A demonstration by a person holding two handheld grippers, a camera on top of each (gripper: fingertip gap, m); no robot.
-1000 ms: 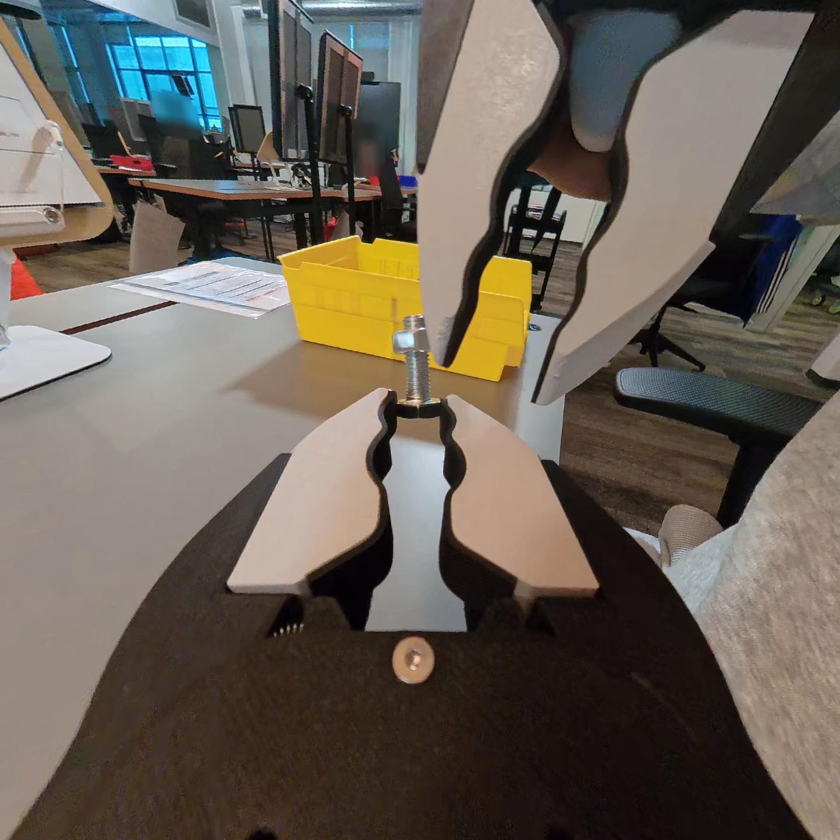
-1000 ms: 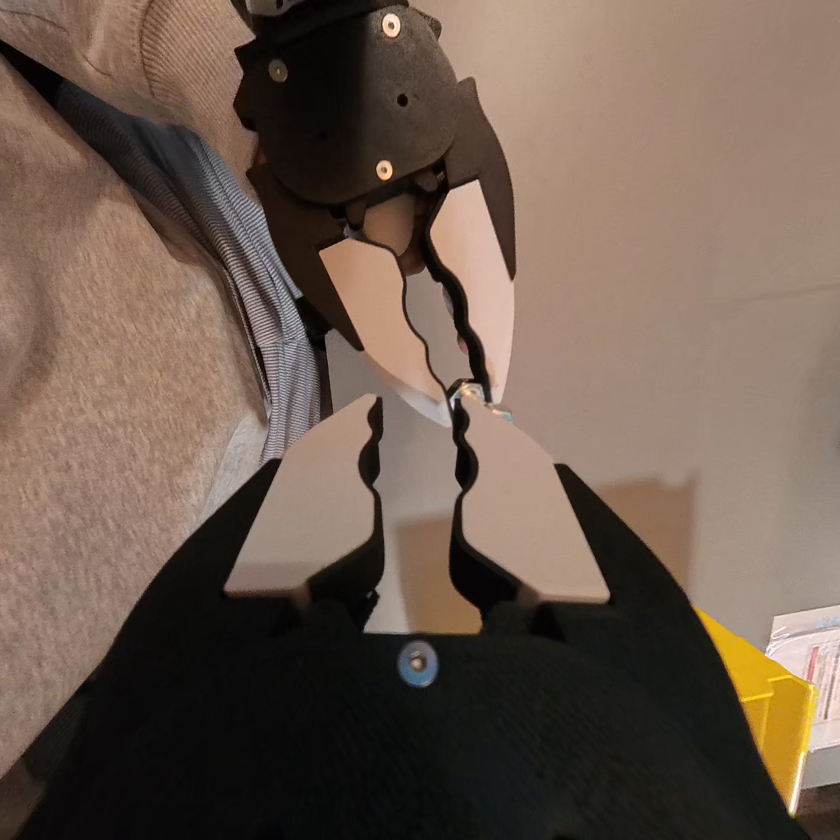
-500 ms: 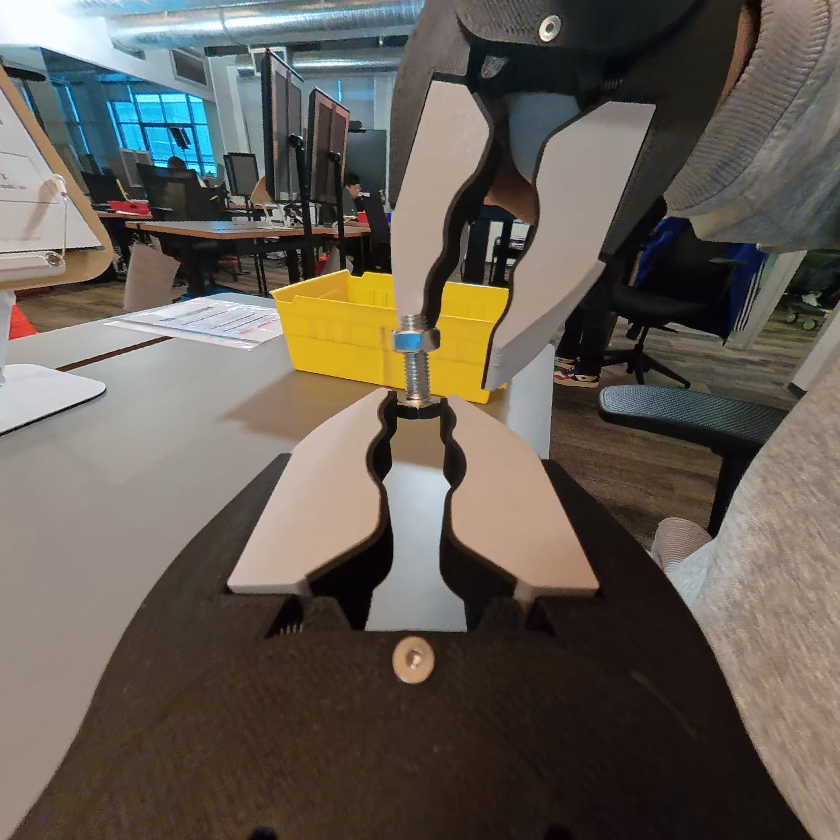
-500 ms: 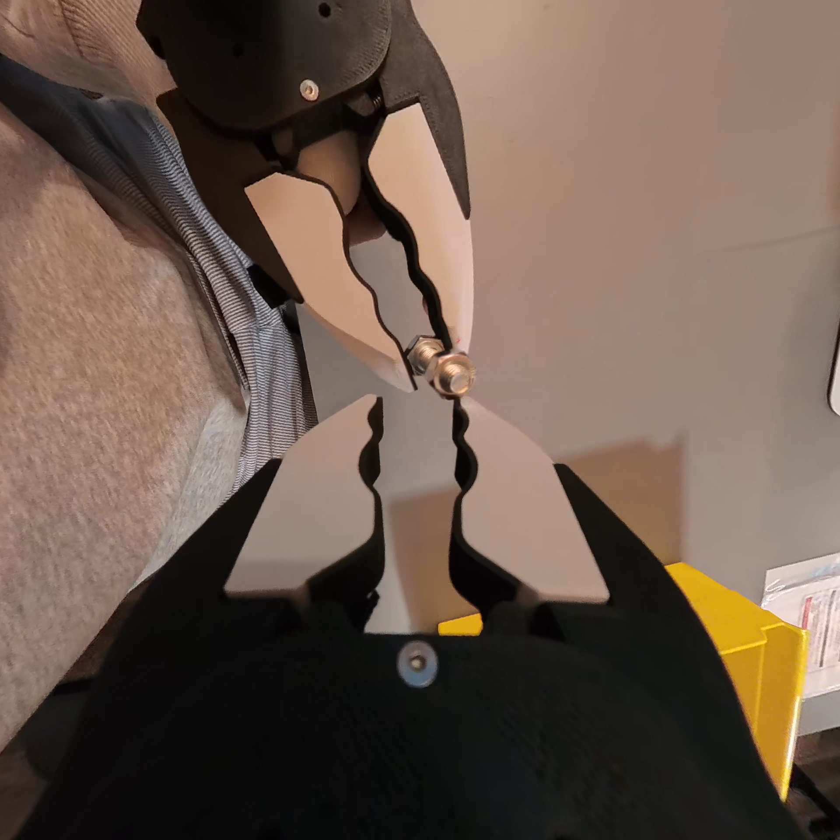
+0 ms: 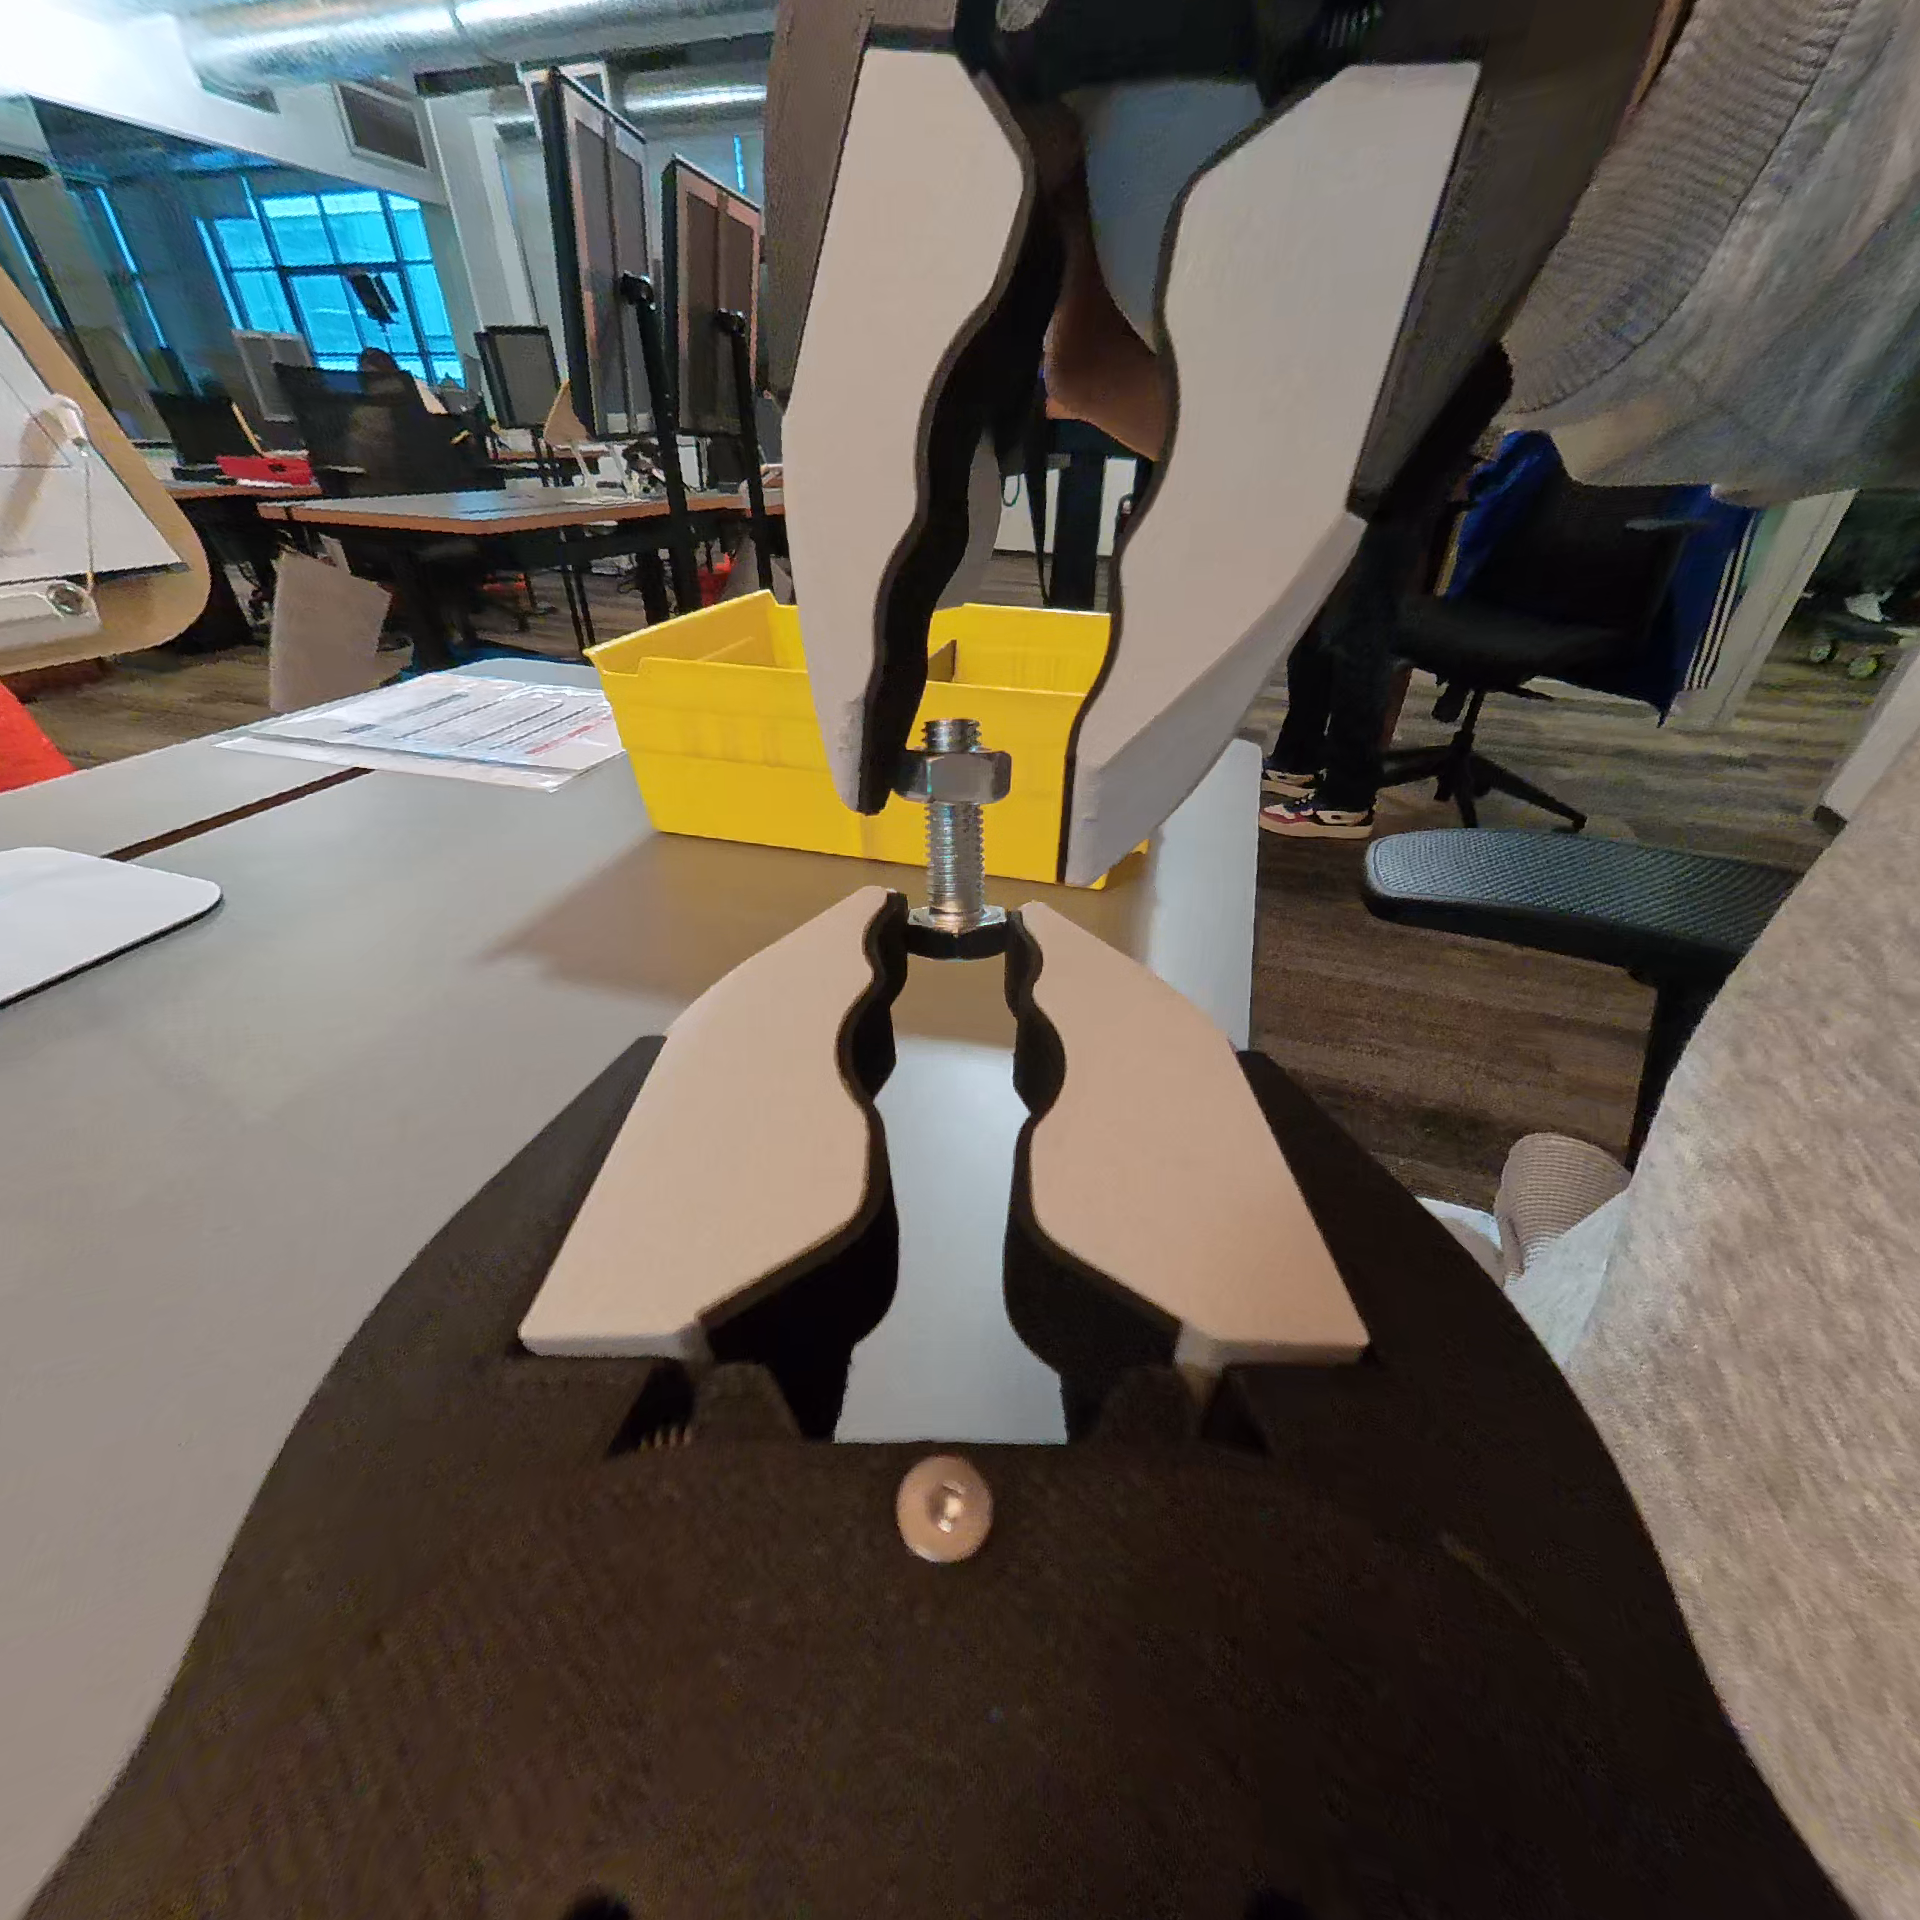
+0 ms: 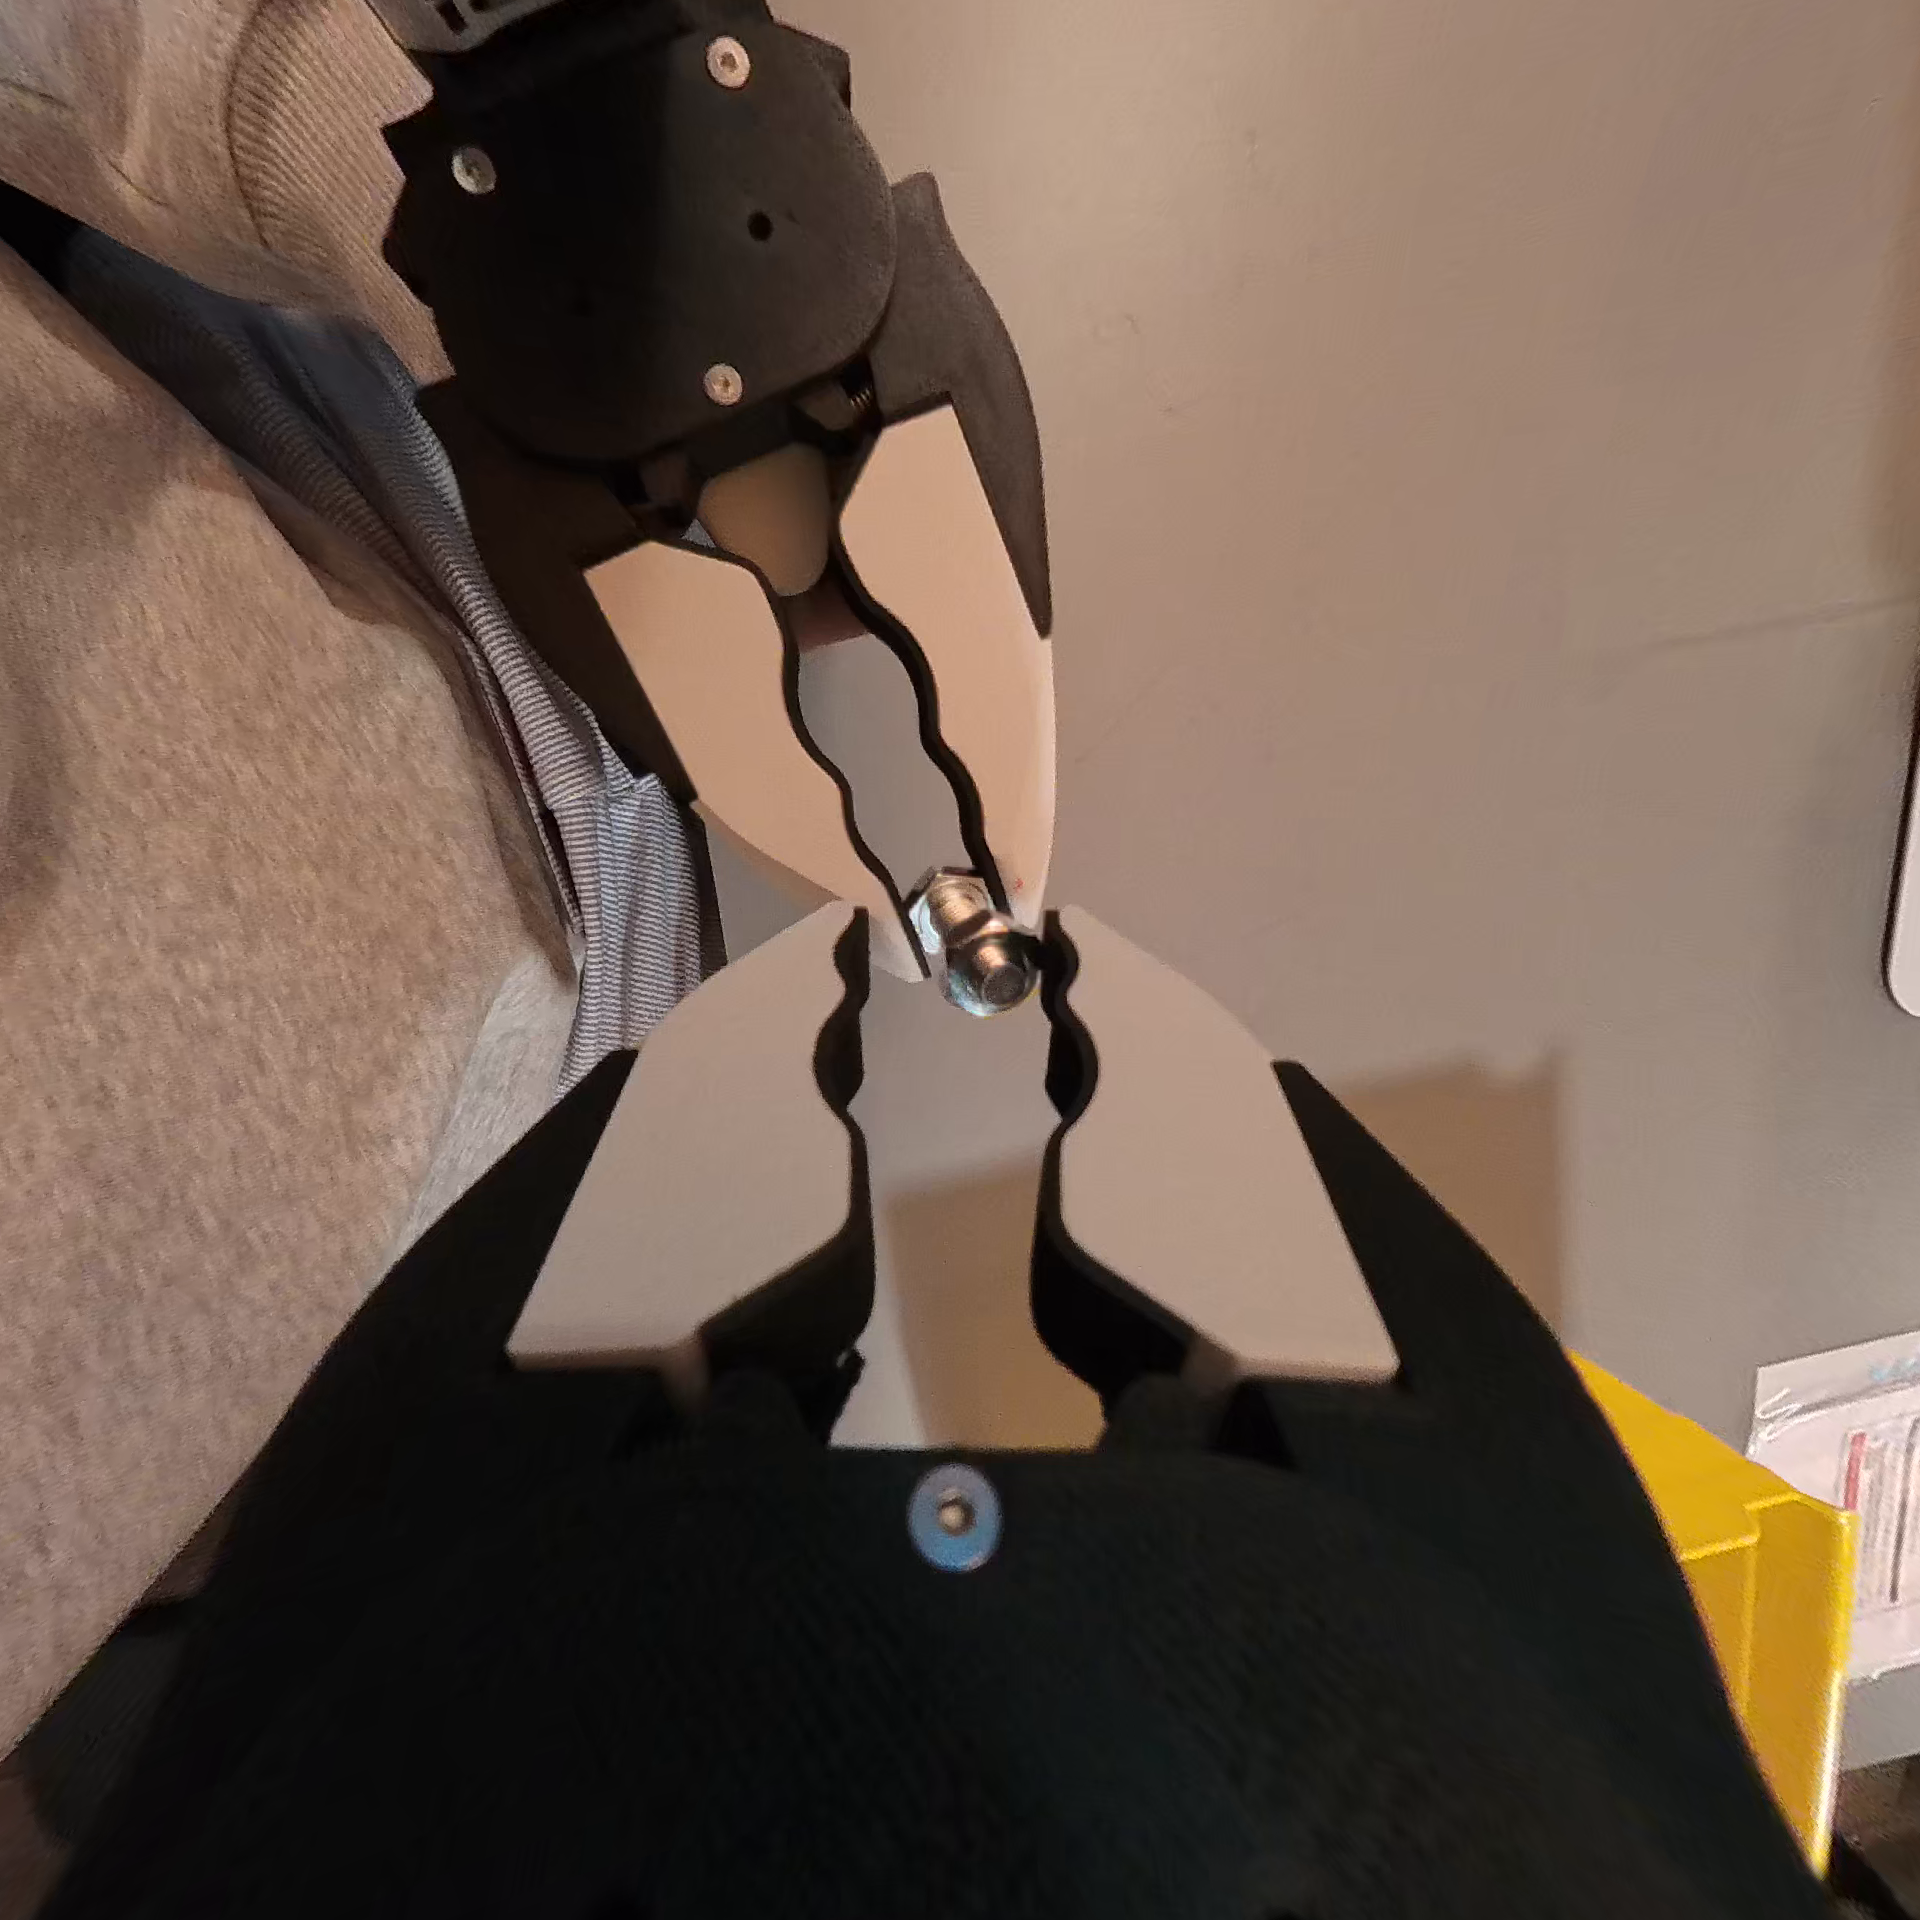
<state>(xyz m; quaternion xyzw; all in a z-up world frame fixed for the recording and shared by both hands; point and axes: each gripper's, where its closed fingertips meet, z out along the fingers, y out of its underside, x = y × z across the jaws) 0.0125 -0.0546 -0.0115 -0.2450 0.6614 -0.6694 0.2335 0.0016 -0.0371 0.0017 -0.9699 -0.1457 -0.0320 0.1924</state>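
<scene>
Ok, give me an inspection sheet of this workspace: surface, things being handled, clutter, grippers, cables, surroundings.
Surface: plain grey table.
Handled things: bolt held upright, with a nut threaded near its top end.
Clutter: yellow bin at the far table edge; sleeved paper sheet beside it; white pad at left.
Grippers: left gripper, jaws shut on the bolt's head; right gripper above, jaws open around the nut, one finger against it.
Cables: nothing seen.
Surroundings: office with desks, monitors and a black chair.
</scene>
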